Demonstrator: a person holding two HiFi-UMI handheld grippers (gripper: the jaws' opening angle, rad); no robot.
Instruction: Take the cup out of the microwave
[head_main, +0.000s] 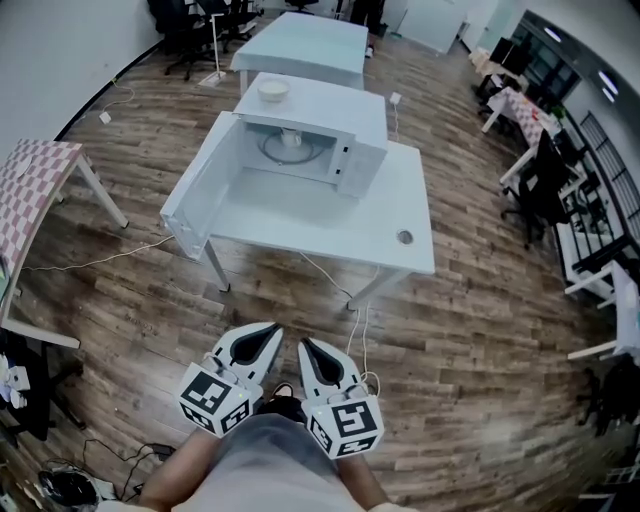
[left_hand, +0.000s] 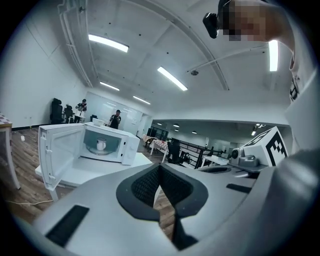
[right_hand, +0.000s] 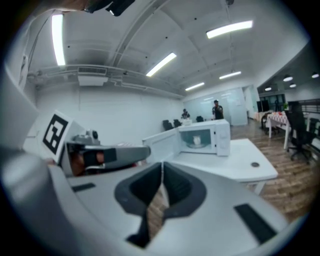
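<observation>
A white microwave stands on a white table with its door swung wide open to the left. Inside it a white cup sits on the turntable; the cup also shows in the left gripper view, and the cup shows small in the right gripper view. Both grippers are held side by side well short of the table, over the wooden floor. My left gripper is shut with nothing in it, and my right gripper is shut and empty too.
A white bowl rests on the table behind the microwave. A cable hangs from the table's front edge to the floor. A checkered table stands at the left, desks and office chairs at the right.
</observation>
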